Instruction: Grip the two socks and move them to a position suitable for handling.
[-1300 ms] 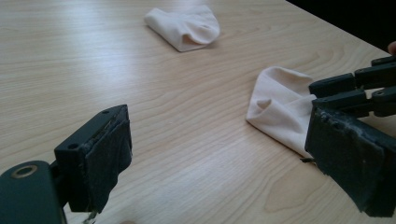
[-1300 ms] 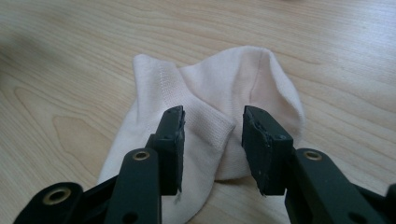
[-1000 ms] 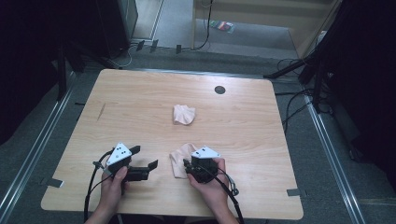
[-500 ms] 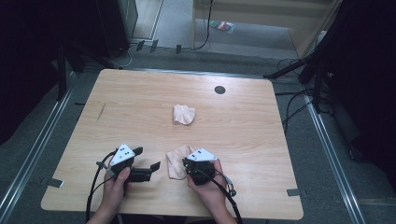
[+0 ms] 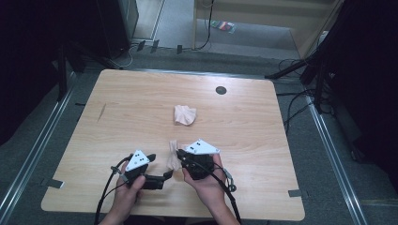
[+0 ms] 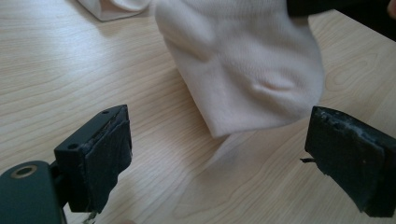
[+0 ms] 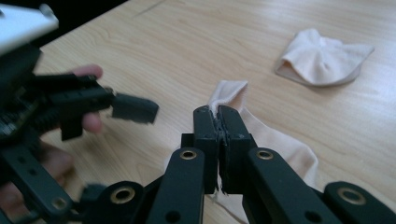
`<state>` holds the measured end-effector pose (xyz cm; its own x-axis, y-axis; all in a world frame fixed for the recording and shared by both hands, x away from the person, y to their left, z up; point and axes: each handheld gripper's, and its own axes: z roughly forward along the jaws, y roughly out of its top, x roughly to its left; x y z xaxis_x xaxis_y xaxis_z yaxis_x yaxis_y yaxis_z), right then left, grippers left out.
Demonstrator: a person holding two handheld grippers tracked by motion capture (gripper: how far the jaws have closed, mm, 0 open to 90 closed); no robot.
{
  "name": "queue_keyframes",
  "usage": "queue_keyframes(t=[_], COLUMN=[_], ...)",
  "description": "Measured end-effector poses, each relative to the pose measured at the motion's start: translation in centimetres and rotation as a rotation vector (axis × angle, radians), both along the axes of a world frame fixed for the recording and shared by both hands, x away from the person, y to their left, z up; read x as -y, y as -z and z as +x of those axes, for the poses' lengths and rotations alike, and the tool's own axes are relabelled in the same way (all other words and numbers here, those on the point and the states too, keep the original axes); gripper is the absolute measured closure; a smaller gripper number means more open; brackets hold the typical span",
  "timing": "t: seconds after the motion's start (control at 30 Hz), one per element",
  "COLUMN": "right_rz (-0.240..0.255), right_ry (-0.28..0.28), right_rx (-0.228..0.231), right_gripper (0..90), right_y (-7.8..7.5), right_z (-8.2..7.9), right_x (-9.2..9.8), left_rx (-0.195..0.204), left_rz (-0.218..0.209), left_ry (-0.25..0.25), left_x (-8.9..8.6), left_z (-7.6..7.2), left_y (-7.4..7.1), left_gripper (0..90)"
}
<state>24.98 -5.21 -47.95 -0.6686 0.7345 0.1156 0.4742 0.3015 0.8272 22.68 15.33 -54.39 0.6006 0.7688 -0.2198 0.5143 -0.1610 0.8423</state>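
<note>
Two pale pink socks are on the wooden table (image 5: 281, 140). One sock (image 5: 184, 115) lies bunched near the table's middle and shows far off in the right gripper view (image 7: 322, 58). My right gripper (image 5: 179, 153) (image 7: 218, 116) is shut on the other sock (image 5: 172, 158) (image 7: 275, 144), which hangs from its jaws just above the tabletop. My left gripper (image 5: 166, 176) (image 6: 219, 158) stands open just left of that sock, low over the table. The hanging sock (image 6: 243, 70) drapes a little beyond its two spread pads (image 6: 107, 149), apart from them.
A small black round insert (image 5: 220, 90) sits near the table's far edge. A thin dark mark (image 5: 102, 111) lies at the left. Cables (image 5: 300, 101) and dark stands run along the floor beyond the table's right and far sides.
My right gripper closed on the near sock and rose, lifting it off the table. The left gripper slid right toward the hanging sock. The far sock stayed put.
</note>
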Motion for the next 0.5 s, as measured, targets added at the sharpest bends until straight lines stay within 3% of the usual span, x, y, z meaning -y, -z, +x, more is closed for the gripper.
queue_keyframes(t=[0.13,0.23,0.33,0.43,0.5], right_rz=[0.033,0.062,0.089,0.123,0.137], right_ry=[-0.012,-0.034,-0.065,-0.100,-0.108], right_rx=[0.013,0.019,0.030,0.047,0.062], right_gripper=[88.5,88.5,88.5,88.5,88.6], right_y=[-1.3,-2.3,-3.2,-4.2,-4.8], right_z=[-0.1,-0.5,-0.9,-1.5,-1.7], right_x=[0.0,0.0,-0.1,0.0,0.3], left_rx=[-0.027,-0.060,-0.044,-0.018,0.037], left_rz=[0.004,0.035,0.050,0.054,0.089], left_ry=[-0.005,-0.026,-0.043,-0.049,-0.081], left_x=[0.9,1.7,2.4,2.3,1.5], left_z=[0.1,0.5,0.6,0.6,0.3], left_y=[0.1,0.2,0.3,0.3,0.0], left_gripper=[7.7,8.9,17.8,31.7,56.7])
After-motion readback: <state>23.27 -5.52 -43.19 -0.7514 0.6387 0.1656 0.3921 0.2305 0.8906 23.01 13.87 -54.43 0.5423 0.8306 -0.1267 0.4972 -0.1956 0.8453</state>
